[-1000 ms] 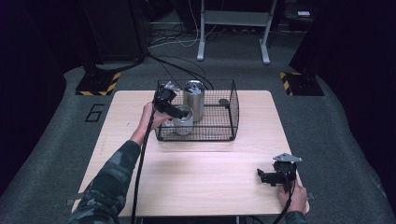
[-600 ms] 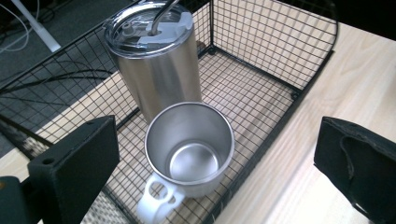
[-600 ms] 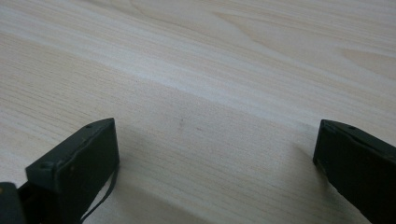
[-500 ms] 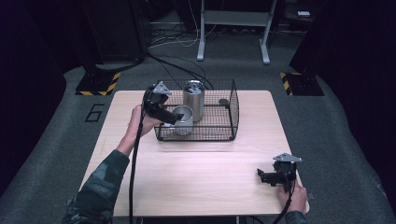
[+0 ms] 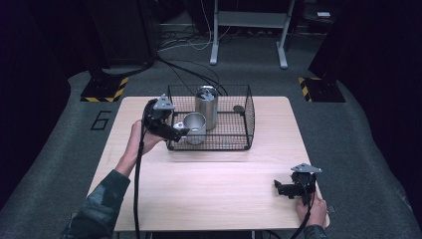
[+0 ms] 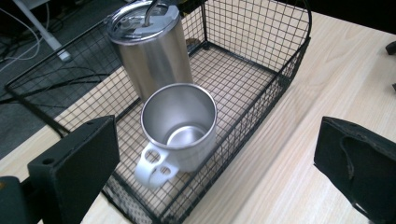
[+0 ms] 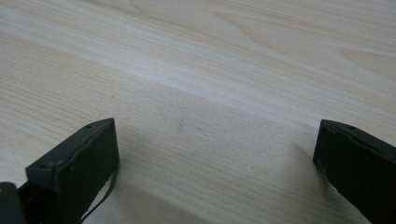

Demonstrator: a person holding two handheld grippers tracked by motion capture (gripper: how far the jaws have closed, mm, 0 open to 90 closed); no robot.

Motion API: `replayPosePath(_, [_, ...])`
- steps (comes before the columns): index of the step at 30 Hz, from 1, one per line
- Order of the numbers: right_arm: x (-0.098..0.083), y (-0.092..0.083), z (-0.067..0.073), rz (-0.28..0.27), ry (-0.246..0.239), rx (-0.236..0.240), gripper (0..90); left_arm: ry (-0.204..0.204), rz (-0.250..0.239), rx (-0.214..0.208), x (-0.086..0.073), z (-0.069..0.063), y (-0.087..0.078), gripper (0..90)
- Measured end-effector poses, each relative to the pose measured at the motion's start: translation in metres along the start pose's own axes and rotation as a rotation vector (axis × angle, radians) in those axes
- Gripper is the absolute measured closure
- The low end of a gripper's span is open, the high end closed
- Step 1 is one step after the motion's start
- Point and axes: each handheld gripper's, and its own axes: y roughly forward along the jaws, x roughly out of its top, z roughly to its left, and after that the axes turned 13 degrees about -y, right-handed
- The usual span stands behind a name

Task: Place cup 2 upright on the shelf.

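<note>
The steel mug (image 6: 180, 128) stands upright in the wire basket (image 6: 261, 100), at the basket's left end near its front wall, white handle (image 6: 154, 165) toward the left gripper. A lidded steel tumbler (image 6: 152, 51) stands just behind it, nearly touching. The basket sits at the far edge of the table (image 5: 209, 184). The left gripper (image 5: 175, 131) hovers at the basket's left wall, jaws spread wide, empty. The right gripper (image 5: 279, 188) rests near the table's front right corner, jaws apart, holding nothing.

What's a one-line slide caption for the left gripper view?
Open left gripper above a steel mug beside a lidded tumbler in a wire basket.
</note>
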Motion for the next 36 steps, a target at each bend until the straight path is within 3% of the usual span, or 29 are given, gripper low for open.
replayPosePath(8, [0.0,0.0,0.0,0.0,0.0,0.0,0.0,-0.005,-0.016,0.043,-0.031,-0.003,-0.018,0.2])
replayPosePath(19, [0.0,0.0,0.0,0.0,0.0,0.0,0.0,-0.051,0.006,0.105,-0.081,0.0,-0.033,0.2])
replayPosePath(20, [0.0,0.0,0.0,0.0,0.0,0.0,0.0,-0.08,0.011,0.117,-0.093,0.003,-0.035,0.2])
replayPosePath(26, [0.0,0.0,0.0,0.0,0.0,0.0,0.0,-0.124,0.031,0.169,-0.129,0.016,-0.037,0.2])
replayPosePath(36, [0.0,0.0,0.0,0.0,0.0,0.0,0.0,-0.22,0.11,0.269,-0.188,0.04,-0.022,0.1])
